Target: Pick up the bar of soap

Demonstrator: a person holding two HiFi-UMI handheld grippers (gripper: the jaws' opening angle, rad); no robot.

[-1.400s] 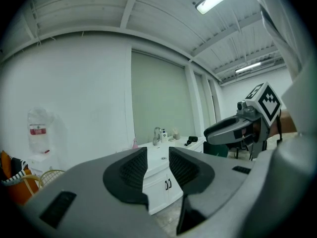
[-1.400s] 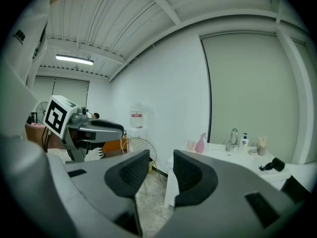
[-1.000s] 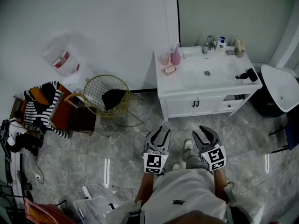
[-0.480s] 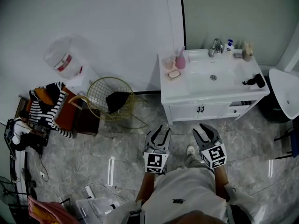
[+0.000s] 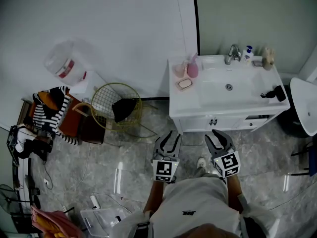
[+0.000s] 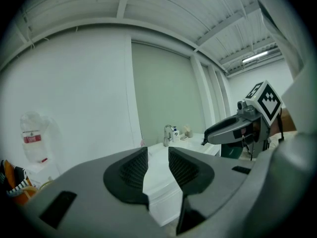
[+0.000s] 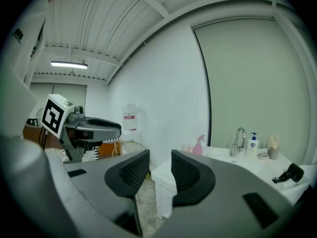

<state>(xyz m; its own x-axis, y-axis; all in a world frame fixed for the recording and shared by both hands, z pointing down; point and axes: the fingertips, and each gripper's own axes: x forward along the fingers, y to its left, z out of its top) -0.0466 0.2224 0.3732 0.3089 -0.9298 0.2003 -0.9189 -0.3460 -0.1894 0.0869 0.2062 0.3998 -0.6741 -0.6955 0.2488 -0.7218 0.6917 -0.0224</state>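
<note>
Both claws are held side by side above the grey marbled floor (image 5: 124,152), pointing toward the far white washstand desk (image 5: 190,102) and well short of it. On the left claw (image 5: 170,135) the ribbed pads stand a narrow gap apart with nothing between them, which its own view confirms (image 6: 158,155). The right claw (image 5: 214,134) is likewise slightly parted and empty (image 7: 160,160).

Over on the desk, the bar of soap (image 5: 184,84) lies in a small dish at the left end, left of the sink basin (image 5: 229,86). Just beyond it stand a pink spray bottle (image 5: 193,69) and a pale cup (image 5: 179,69). A chrome faucet (image 5: 233,53) rises at the far edge of the basin, with a white pump bottle (image 5: 248,53) beside it. At the right end of the desk lies a black hair dryer (image 5: 276,93).

Left of the desk, against the white wall, sits a gold wire chair (image 5: 111,100) with a black cloth (image 5: 124,108) in it.
</note>
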